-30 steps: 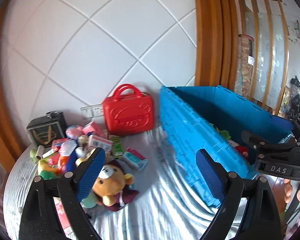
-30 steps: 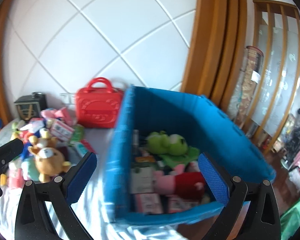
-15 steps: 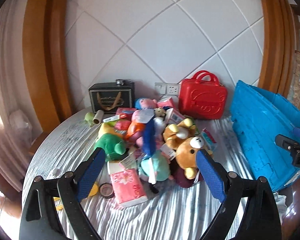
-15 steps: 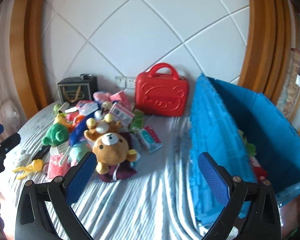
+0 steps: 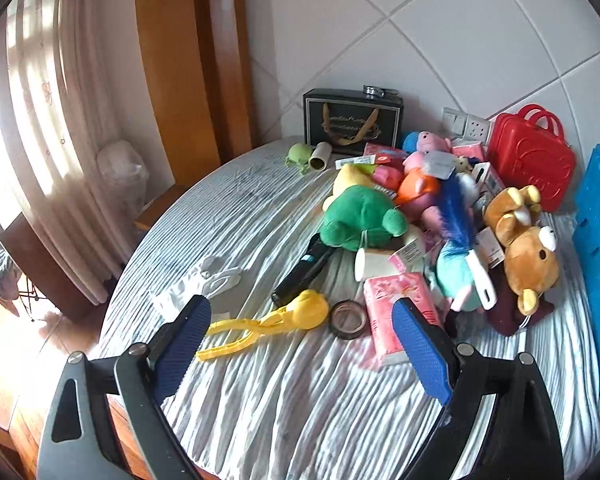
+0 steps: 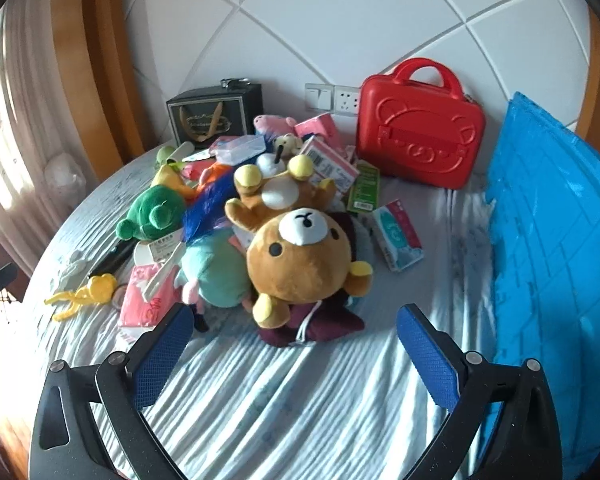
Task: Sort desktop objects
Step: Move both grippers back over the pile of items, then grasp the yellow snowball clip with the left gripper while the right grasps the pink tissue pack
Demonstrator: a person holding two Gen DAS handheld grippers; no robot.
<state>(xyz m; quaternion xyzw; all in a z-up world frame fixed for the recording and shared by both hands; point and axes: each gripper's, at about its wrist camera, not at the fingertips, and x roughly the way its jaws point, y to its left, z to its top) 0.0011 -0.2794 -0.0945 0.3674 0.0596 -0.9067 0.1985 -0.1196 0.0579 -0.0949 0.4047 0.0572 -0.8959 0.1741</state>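
A pile of toys and packets lies on the striped grey tablecloth (image 5: pixel 300 400). My left gripper (image 5: pixel 300 336) is open and empty, hovering above a yellow plastic scoop (image 5: pixel 276 320), a tape roll (image 5: pixel 346 318) and a pink tissue pack (image 5: pixel 396 312). A green plush frog (image 5: pixel 360 216) lies behind them. My right gripper (image 6: pixel 292 344) is open and empty, just in front of a brown plush bear (image 6: pixel 300 256) lying on a maroon cloth (image 6: pixel 320 326). The blue crate (image 6: pixel 560 240) stands to the right.
A red toy suitcase (image 6: pixel 420 132) and a black gift bag (image 6: pixel 216 116) stand against the tiled wall. A blue-and-pink tissue pack (image 6: pixel 398 236) lies between the pile and the crate. A curtain (image 5: pixel 40 120) and the table's left edge are at far left.
Both grippers have swung left, away from the blue crate and toward the toy pile. The left now faces the pile's left side, the right faces the bear. Both stayed open.
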